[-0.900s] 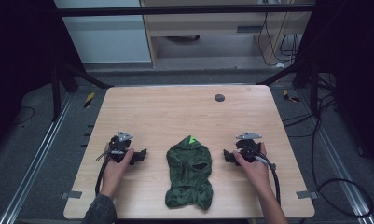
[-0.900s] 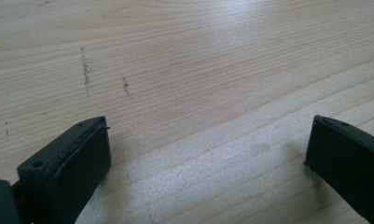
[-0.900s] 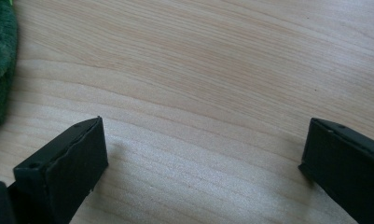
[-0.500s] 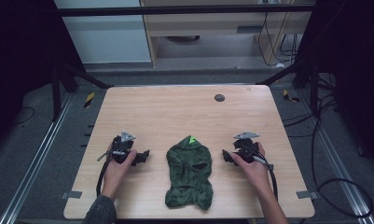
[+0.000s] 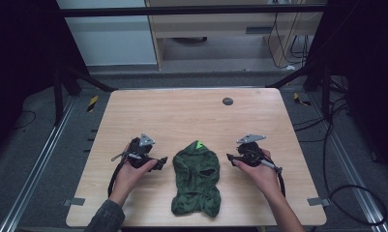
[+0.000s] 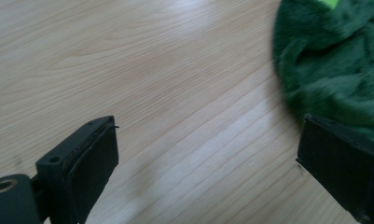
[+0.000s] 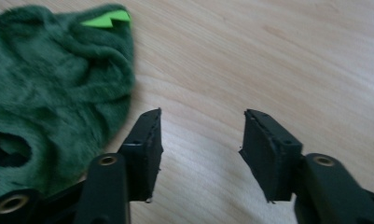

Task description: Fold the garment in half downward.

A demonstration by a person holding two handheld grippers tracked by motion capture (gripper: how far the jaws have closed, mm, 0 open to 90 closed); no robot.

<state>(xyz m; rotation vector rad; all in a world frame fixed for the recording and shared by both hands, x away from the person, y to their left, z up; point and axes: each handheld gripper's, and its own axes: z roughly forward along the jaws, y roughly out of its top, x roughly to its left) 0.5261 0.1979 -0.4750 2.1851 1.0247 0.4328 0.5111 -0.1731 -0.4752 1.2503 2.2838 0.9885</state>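
Note:
A dark green fleece hood [image 5: 196,181] with eye and mouth holes lies flat near the table's front edge, a bright green tag [image 5: 199,144] at its top. My left gripper [image 5: 160,162] rests on the table just left of the hood, pointing at it. In the left gripper view it [image 6: 205,154] is open wide, and the hood [image 6: 334,70] lies just past its right jaw. My right gripper [image 5: 229,157] sits just right of the hood, pointing left. It [image 7: 201,144] is open over bare wood, with the hood [image 7: 49,93] and tag [image 7: 105,18] beside its left jaw.
A small black disc [image 5: 227,101] is set in the wooden table [image 5: 182,116] toward the back. Grey tape strips [image 5: 74,201] mark the front corners. Cables trail from both grippers. A cabinet and dark frame legs stand beyond the table.
My left gripper has slid right, toward the hood's left edge. The right gripper has shifted slightly left toward the hood. The hood has not moved.

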